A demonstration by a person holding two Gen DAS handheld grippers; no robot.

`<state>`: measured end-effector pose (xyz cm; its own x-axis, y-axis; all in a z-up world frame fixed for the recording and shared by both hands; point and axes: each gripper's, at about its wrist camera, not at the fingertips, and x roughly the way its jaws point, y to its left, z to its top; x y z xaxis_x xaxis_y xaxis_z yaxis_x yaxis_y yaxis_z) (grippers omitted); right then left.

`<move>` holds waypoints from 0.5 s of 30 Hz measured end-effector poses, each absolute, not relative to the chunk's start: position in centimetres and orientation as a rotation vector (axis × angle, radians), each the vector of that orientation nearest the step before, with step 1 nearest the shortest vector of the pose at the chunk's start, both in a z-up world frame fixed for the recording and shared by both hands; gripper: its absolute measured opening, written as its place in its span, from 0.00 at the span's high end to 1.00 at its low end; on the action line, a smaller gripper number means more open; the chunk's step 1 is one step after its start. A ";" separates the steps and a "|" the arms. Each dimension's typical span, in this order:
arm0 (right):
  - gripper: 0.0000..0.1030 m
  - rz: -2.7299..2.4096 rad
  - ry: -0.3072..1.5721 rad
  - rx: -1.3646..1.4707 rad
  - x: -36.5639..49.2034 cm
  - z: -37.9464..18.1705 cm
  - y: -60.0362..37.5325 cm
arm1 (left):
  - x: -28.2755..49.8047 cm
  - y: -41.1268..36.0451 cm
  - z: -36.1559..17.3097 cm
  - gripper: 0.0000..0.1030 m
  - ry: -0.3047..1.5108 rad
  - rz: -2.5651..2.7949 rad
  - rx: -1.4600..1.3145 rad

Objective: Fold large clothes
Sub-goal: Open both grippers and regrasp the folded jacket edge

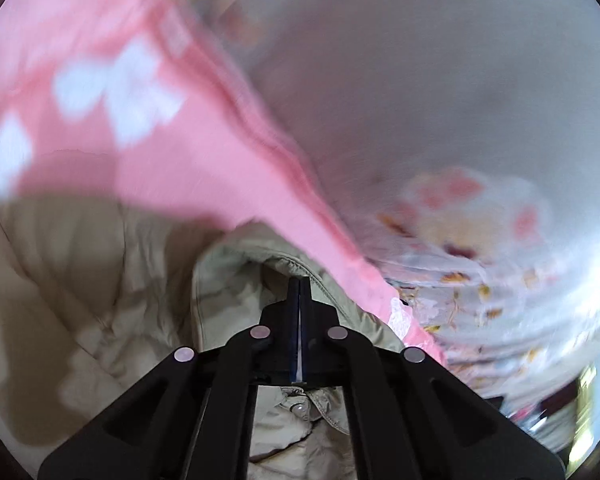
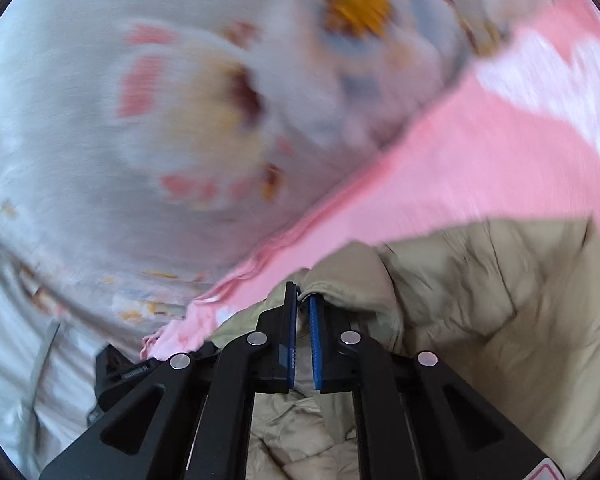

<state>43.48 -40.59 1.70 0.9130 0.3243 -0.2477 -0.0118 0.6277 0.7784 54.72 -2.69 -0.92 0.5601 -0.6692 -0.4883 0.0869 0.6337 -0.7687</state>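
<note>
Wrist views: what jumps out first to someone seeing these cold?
Both grippers are clamped on the edge of a beige padded jacket: the left gripper at bottom centre of its view, the right gripper likewise. Behind it runs a pink cloth with white shapes, upper left in the left view and upper right in the right. The pale flowered bedding fills the rest, blurred.

The beige quilted jacket (image 1: 80,280) is matt, puffy cloth, creased, with a stitched hem and a pearly snap button. The pink cloth with white flower shapes (image 1: 148,128) looks soft and dull, ribbed along its edge. The pale floral bedsheet (image 2: 100,140) is smooth, matt fabric. Each black plastic gripper (image 2: 302,300) is matt, with shiny metal rivets and ridged blue pads (image 2: 314,344).
</note>
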 end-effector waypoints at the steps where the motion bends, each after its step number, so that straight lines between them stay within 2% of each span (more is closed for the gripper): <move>1: 0.95 0.212 0.375 0.842 43.0 2.0 -40.5 | 53.6 -2.5 -0.1 1.00 0.833 -0.528 -0.711; 4: 0.95 0.221 0.437 0.611 40.3 2.0 -39.3 | 49.8 -2.0 0.0 1.00 0.795 -0.575 -0.538; 8: 0.96 0.147 0.569 0.419 38.9 -0.1 -38.1 | 47.7 -1.7 -3.5 1.00 0.849 -0.487 -0.344; 11: 0.96 0.115 0.637 0.420 39.6 -2.3 -38.3 | 48.8 -0.8 -6.8 1.00 0.936 -0.426 -0.377; 15: 0.96 0.093 0.662 0.368 40.0 -2.7 -37.6 | 47.0 -0.2 -4.1 1.00 0.842 -0.427 -0.372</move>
